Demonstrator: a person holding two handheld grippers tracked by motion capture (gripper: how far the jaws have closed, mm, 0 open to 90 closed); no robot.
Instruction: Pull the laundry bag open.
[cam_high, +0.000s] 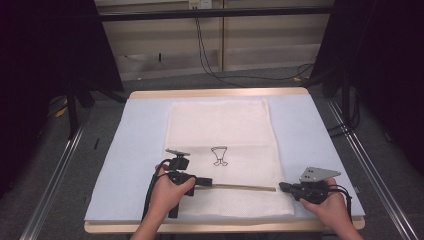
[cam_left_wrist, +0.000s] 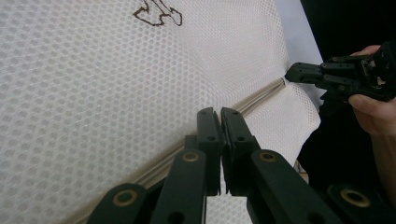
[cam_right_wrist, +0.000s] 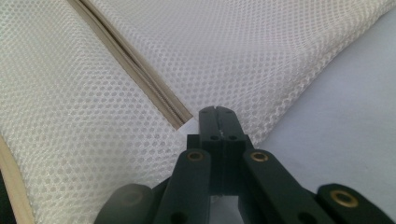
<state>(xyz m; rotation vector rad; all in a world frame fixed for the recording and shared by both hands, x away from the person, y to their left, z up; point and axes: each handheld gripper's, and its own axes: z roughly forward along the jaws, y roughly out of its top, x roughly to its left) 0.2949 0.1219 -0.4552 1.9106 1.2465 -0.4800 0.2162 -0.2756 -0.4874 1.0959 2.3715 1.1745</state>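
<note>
left gripper (cam_high: 210, 182): black, brass screws | right gripper (cam_high: 283, 187): black, grey three-cornered plate, cable

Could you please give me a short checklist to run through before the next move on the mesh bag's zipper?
1. Mesh bag lies flat on the blue mat: ok.
2. Left gripper shut at the zipper: ok.
3. Left fingers actually pinch the slider: cannot tell.
4. Right gripper shut at the zipper's end on the bag's right edge: ok.
5. Right fingers hold fabric there: cannot tell.
6. Zipper line between the grippers runs straight: ok.
</note>
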